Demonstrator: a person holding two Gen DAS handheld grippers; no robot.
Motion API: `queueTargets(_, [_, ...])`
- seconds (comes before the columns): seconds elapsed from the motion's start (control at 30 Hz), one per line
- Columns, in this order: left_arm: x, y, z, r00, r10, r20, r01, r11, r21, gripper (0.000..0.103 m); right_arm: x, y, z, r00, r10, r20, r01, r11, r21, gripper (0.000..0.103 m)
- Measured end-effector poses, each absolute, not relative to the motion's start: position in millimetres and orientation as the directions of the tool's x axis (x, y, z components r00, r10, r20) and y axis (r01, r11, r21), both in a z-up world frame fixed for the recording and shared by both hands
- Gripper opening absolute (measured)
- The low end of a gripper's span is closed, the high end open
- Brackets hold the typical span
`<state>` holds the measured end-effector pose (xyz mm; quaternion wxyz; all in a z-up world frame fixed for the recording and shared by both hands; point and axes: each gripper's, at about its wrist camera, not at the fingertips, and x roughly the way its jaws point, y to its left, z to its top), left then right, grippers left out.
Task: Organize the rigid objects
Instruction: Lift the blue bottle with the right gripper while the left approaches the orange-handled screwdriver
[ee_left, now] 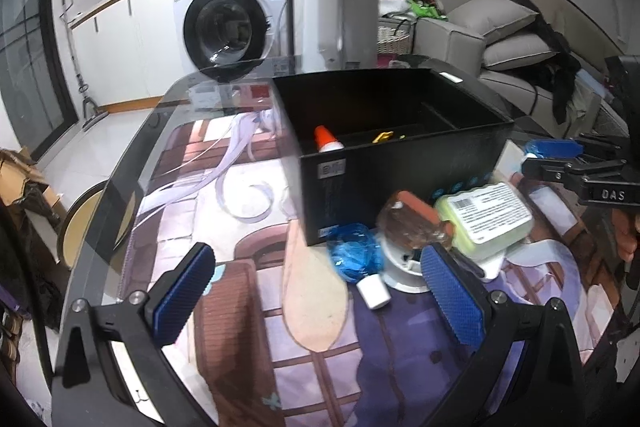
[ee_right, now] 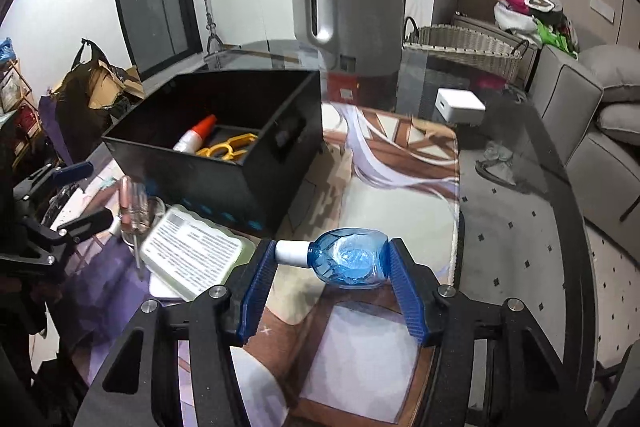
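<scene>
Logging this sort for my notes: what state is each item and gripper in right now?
blue bottle: capped, held sideways between the right gripper's fingers
right gripper: shut on the bottle
left gripper: open, empty
black box: open-topped, holding glue bottle and yellow tool

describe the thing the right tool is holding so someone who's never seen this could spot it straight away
Start from the black storage box on the glass table, then come toward the camera past the pale green labelled case. Between the blue pads of the right tool lies a small blue bottle, on its side. It alone is clear blue plastic, with a white cap pointing left.
</scene>
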<state>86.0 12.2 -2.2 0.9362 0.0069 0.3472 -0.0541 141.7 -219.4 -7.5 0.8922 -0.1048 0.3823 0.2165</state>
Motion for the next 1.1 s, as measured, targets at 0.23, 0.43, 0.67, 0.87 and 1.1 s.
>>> queueTargets(0.23, [74.7, -18.2, 2.0, 0.755, -0.157, -0.637, 0.24, 0.97, 0.046, 0.103, 136.3, -220.1, 2.0, 0.623, 0.321, -0.713, -0.478, 0.878, -0.022, 0.057])
queueTargets(0.43, [73.2, -49.8, -1.6, 0.746, -0.116, -0.655, 0.31, 0.932, 0.188, 0.103, 133.2, -220.2, 4.4, 0.621, 0.333, -0.71, -0.49, 0.872, -0.019, 0.057])
queueTargets(0.67, [76.2, -60.8, -1.9, 0.744, -0.097, -0.661, 0.331, 0.913, 0.239, 0.103, 132.2, -220.1, 5.6, 0.621, 0.337, -0.708, -0.493, 0.87, -0.018, 0.057])
queueTargets(0.87, [82.5, -66.2, -4.9, 0.737, -0.081, -0.671, 0.347, 0.897, 0.274, 0.103, 131.4, -222.1, 8.5, 0.621, 0.346, -0.703, -0.496, 0.869, -0.01, 0.057])
queueTargets(1.1, [88.2, -61.7, -3.5, 0.714, -0.121, -0.689, 0.369, 0.902, 0.225, 0.097, 132.3, -223.8, 9.1, 0.62, 0.344, -0.705, -0.493, 0.87, -0.009, 0.057])
